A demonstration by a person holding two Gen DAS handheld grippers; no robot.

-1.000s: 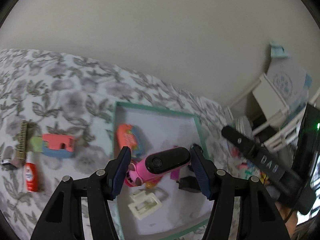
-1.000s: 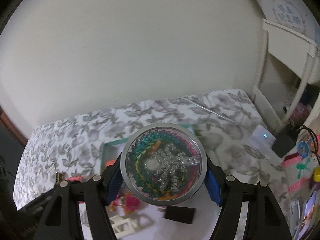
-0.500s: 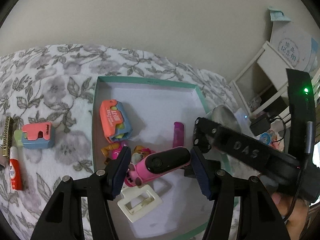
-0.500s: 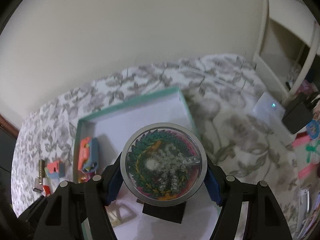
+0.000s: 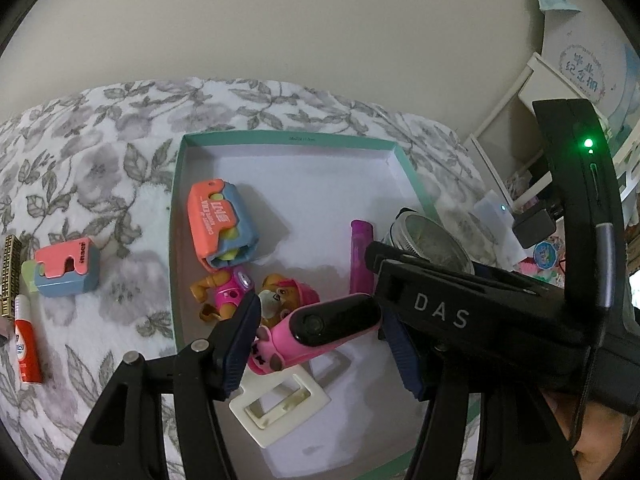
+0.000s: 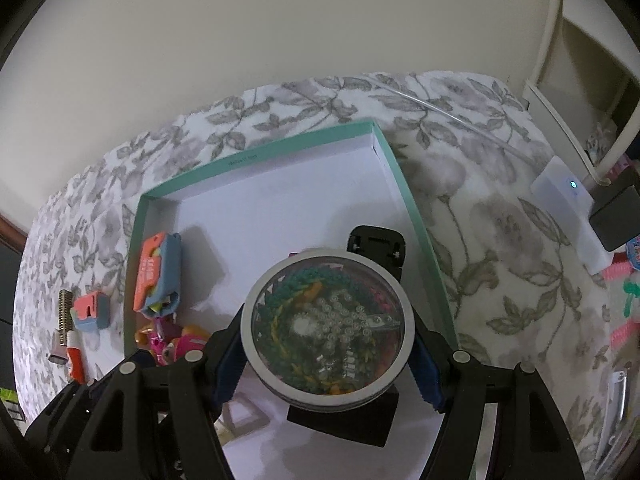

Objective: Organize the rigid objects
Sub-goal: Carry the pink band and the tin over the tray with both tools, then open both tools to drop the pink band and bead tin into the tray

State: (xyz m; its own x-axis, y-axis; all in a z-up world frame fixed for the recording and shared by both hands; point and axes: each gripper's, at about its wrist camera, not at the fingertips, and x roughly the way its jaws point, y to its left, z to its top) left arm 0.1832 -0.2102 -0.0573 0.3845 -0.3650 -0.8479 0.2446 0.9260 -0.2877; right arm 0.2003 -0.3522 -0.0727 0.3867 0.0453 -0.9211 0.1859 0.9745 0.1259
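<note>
My left gripper [image 5: 320,332] is shut on a pink and black toy [image 5: 320,330] and holds it above the near part of the green-rimmed box [image 5: 280,136]. My right gripper [image 6: 326,354] is shut on a round clear-lidded tin of beads [image 6: 326,330] over the box's right side [image 6: 416,216]; the tin also shows in the left wrist view [image 5: 430,240]. In the box lie an orange and blue case [image 5: 220,224], a pup figure [image 5: 228,292], a purple stick [image 5: 360,252], a white frame [image 5: 280,404] and a black block [image 6: 376,248].
On the floral bedspread [image 5: 100,168] left of the box lie a smaller pink and blue case [image 5: 68,268], a red and white tube [image 5: 26,344] and a gold comb-like piece [image 5: 10,276]. A white device [image 6: 568,196] and shelves [image 6: 580,92] stand to the right.
Both grippers have come closer over the box with their loads still held. The right gripper with the tin now crosses the right of the left wrist view.
</note>
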